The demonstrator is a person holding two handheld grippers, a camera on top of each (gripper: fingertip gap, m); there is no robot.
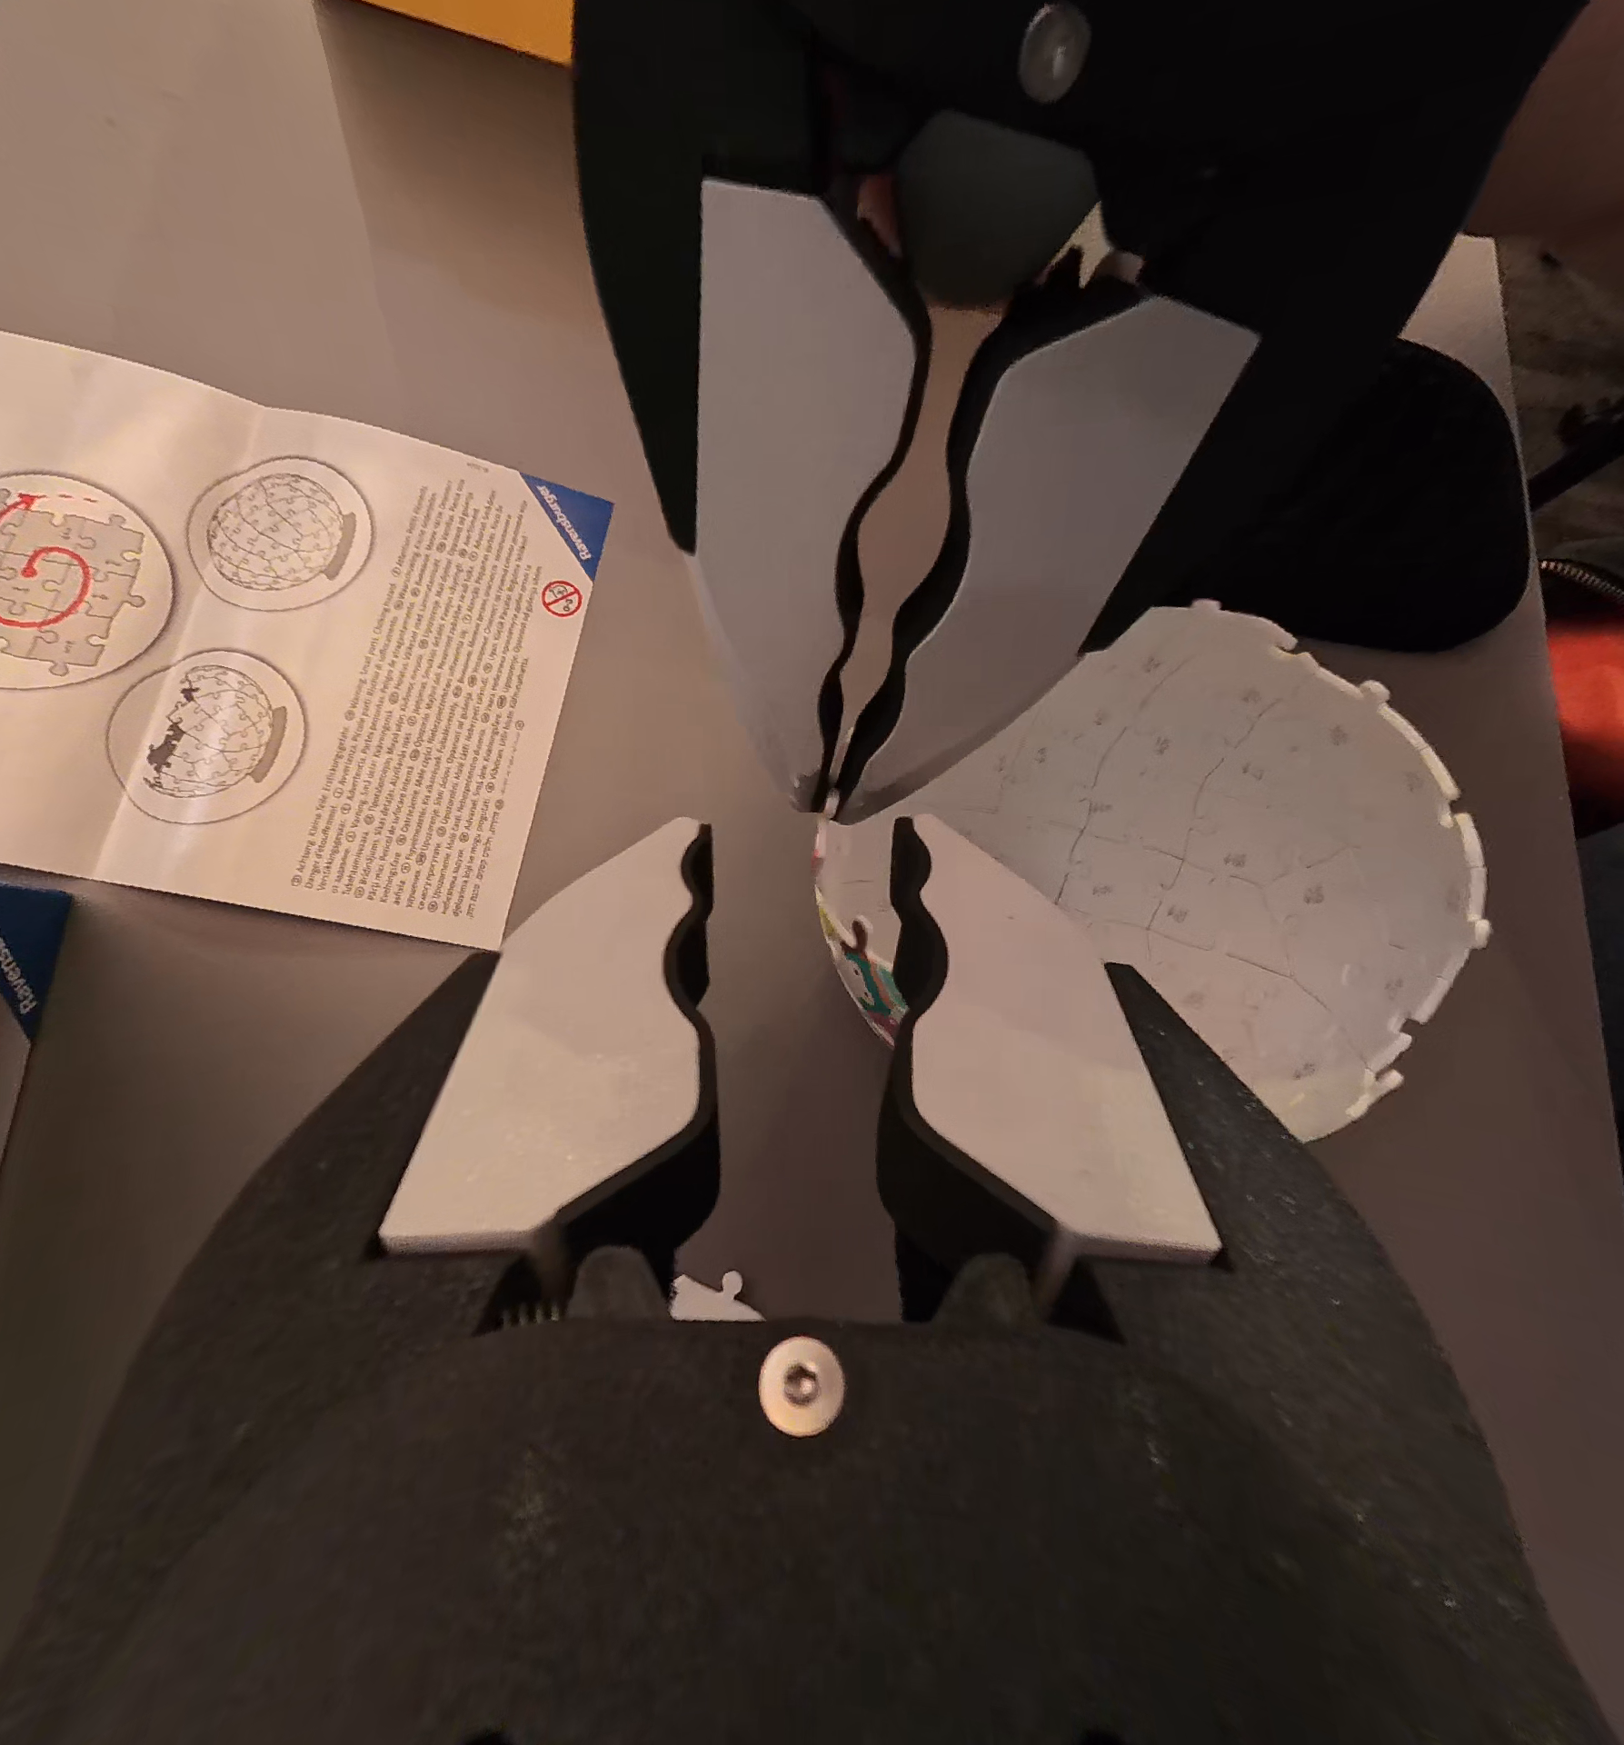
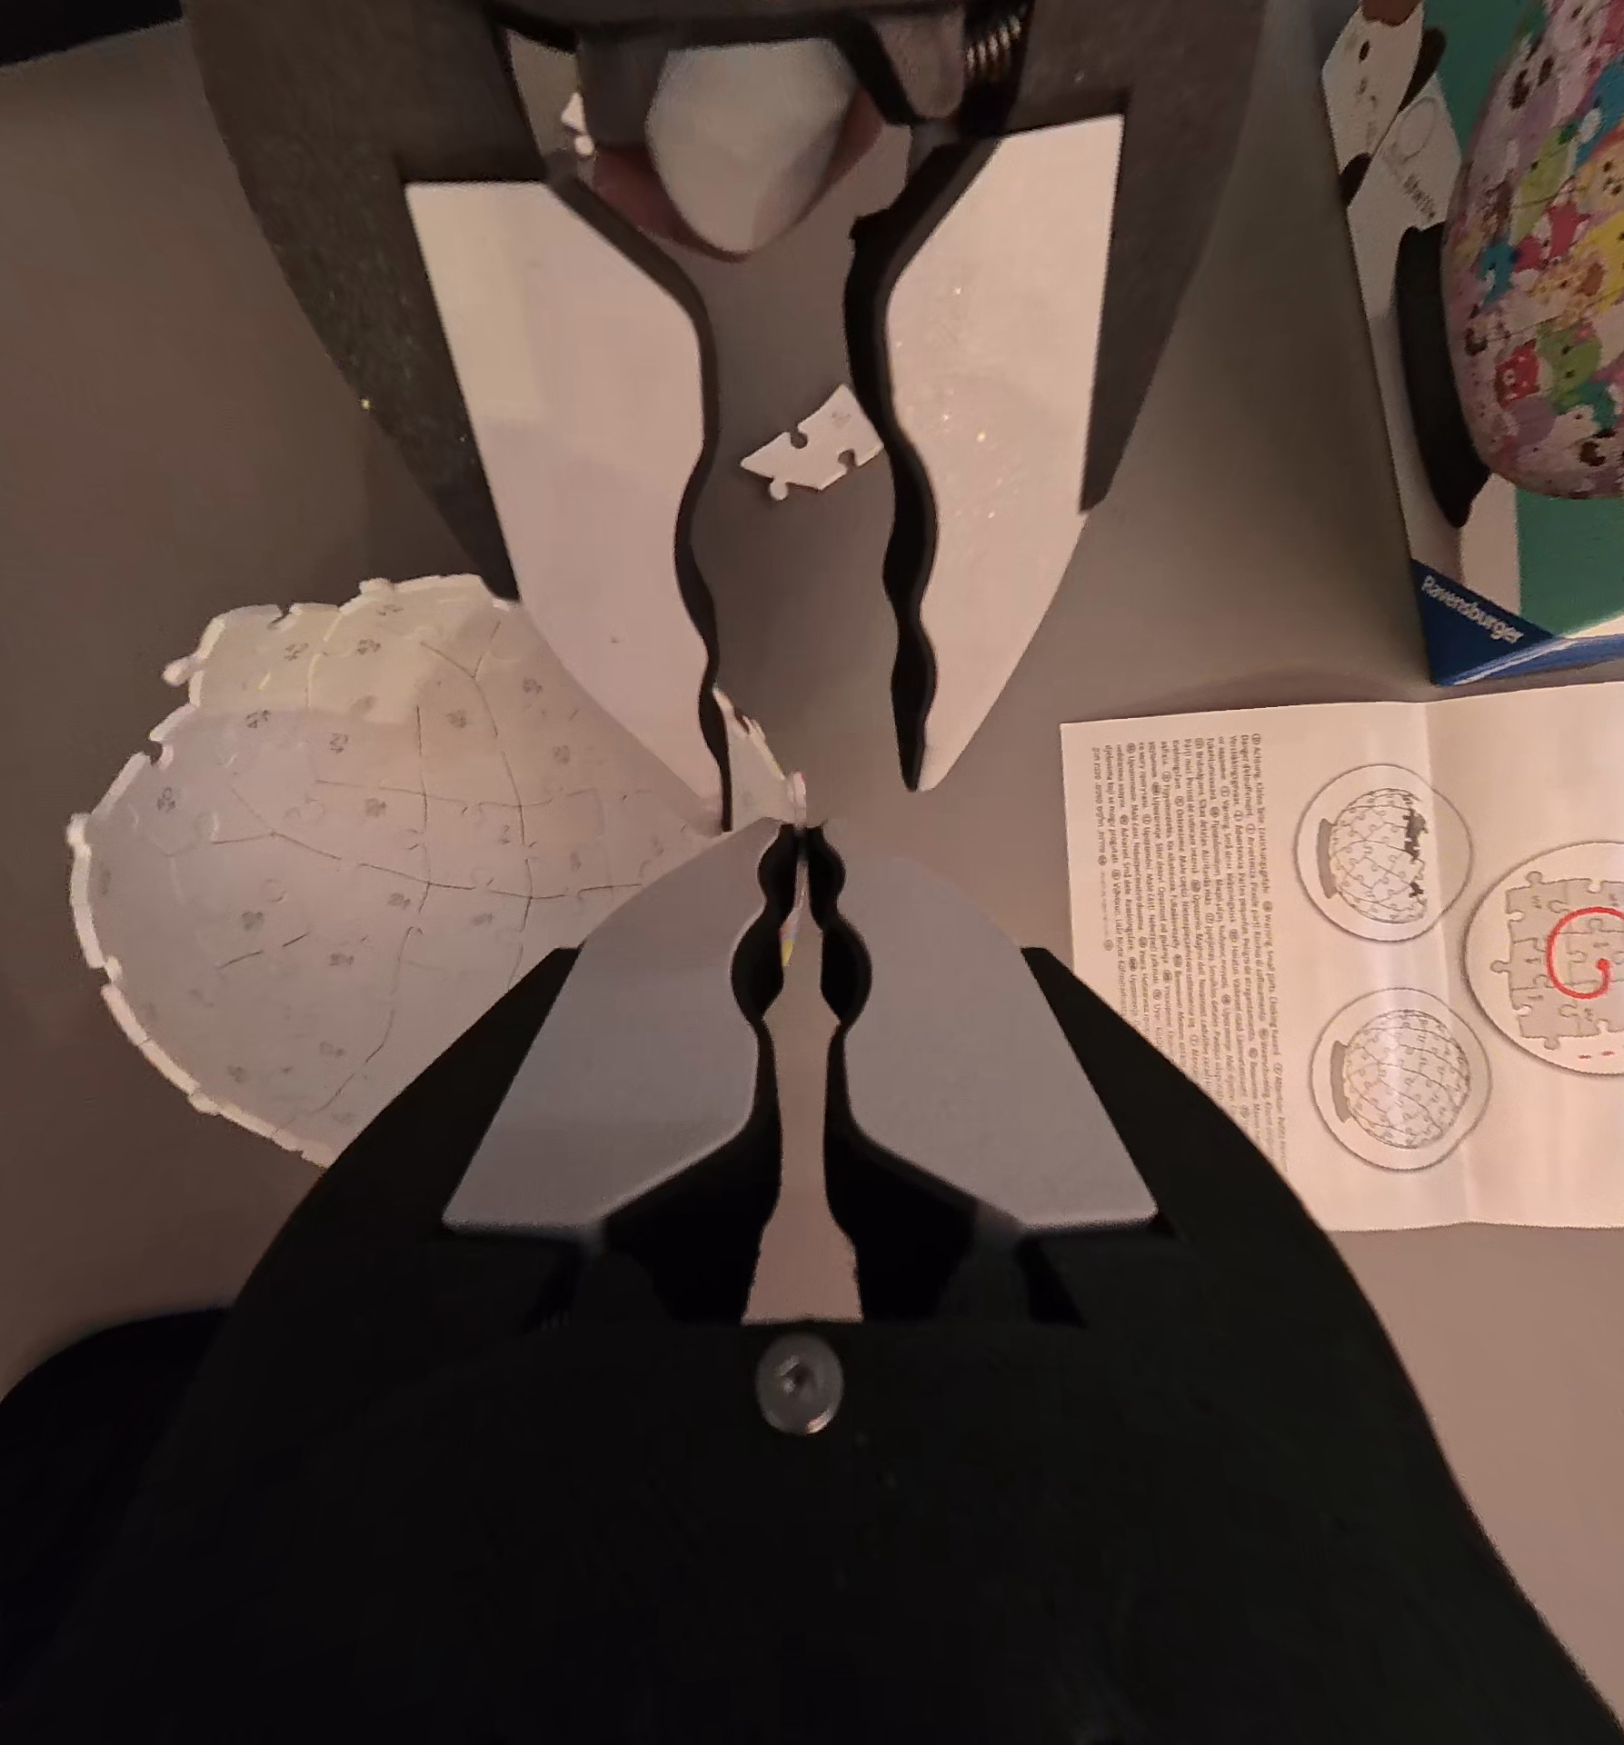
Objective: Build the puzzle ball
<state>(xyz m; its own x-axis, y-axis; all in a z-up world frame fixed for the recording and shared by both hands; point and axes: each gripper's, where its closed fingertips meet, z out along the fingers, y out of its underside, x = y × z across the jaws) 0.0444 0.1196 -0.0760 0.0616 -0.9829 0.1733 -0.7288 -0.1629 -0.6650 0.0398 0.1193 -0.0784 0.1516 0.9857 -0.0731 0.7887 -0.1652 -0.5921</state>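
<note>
One half-built puzzle ball (image 1: 1261, 869) lies on its side on the grey table (image 1: 222, 189), its white inner face and toothed rim toward the cameras. The right gripper (image 2: 800, 836), pressed nearly together, pinches the shell's near rim, so that grip should stay light and steady. The left gripper (image 1: 803, 831) is spread and empty; it would do best to fetch the loose white piece (image 2: 812, 453) lying near and press its tabs in squarely.

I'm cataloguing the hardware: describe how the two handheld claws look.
Both look alike. The left claw has a coarse, speckled black plastic body, one silver hex screw at its centre, and two pale grey flat fingers edged with wavy black pads. The right claw has the same black body, screw and grey fingers.
</note>
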